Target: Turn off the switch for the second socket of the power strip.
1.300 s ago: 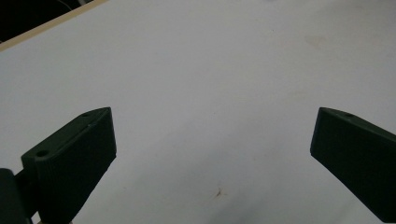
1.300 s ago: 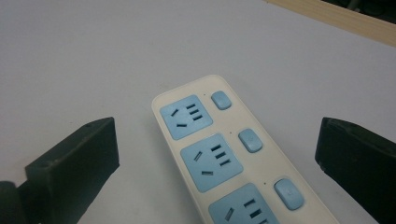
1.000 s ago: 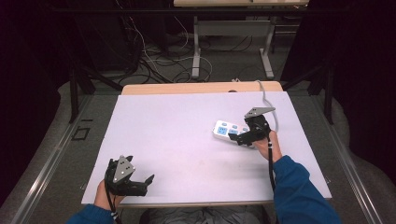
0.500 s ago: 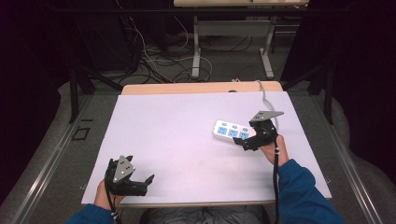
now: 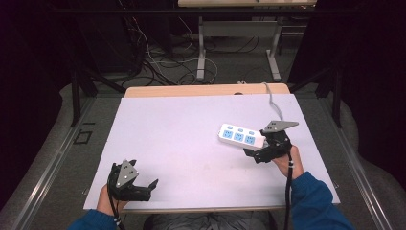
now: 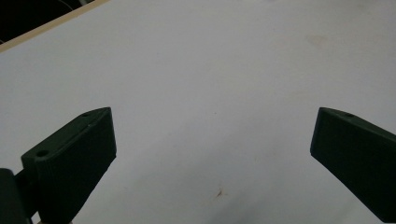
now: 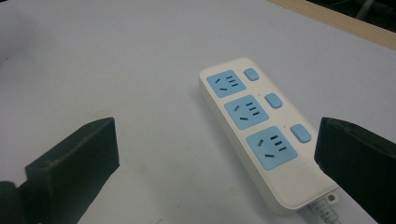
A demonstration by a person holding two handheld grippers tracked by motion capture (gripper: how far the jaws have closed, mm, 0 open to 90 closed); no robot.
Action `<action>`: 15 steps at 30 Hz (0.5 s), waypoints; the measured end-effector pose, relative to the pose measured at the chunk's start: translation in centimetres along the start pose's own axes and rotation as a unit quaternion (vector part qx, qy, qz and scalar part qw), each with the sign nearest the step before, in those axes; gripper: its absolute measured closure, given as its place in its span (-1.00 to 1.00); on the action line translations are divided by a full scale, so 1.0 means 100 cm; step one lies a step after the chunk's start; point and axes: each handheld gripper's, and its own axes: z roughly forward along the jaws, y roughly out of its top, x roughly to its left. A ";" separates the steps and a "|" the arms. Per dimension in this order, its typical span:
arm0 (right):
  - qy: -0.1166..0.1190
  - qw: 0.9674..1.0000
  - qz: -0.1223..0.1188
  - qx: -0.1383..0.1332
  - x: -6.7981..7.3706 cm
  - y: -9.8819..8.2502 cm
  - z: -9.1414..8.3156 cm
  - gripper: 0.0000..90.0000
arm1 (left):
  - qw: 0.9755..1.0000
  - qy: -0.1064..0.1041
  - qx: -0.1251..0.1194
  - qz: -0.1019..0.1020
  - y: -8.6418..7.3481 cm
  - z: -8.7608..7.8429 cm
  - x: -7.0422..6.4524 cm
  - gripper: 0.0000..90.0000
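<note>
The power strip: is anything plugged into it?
No. All three blue sockets on the power strip are empty; the open right gripper is not holding it.

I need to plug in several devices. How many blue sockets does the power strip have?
3, in a row along the white power strip: far socket, middle socket, near socket by the cable end. A blue switch sits beside each.
</note>
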 end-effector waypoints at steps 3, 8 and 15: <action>-0.001 1.000 -0.005 -0.003 0.004 -0.003 -0.005 -1.00 | 1.000 0.002 -0.001 0.001 0.000 0.000 0.000 -1.00; -0.003 1.000 -0.014 -0.001 0.008 -0.010 -0.014 -1.00 | 1.000 0.000 -0.001 0.000 0.000 0.000 0.000 -1.00; -0.003 1.000 -0.022 0.006 0.016 -0.019 -0.023 -1.00 | 1.000 0.000 -0.001 0.001 0.000 0.000 0.000 -1.00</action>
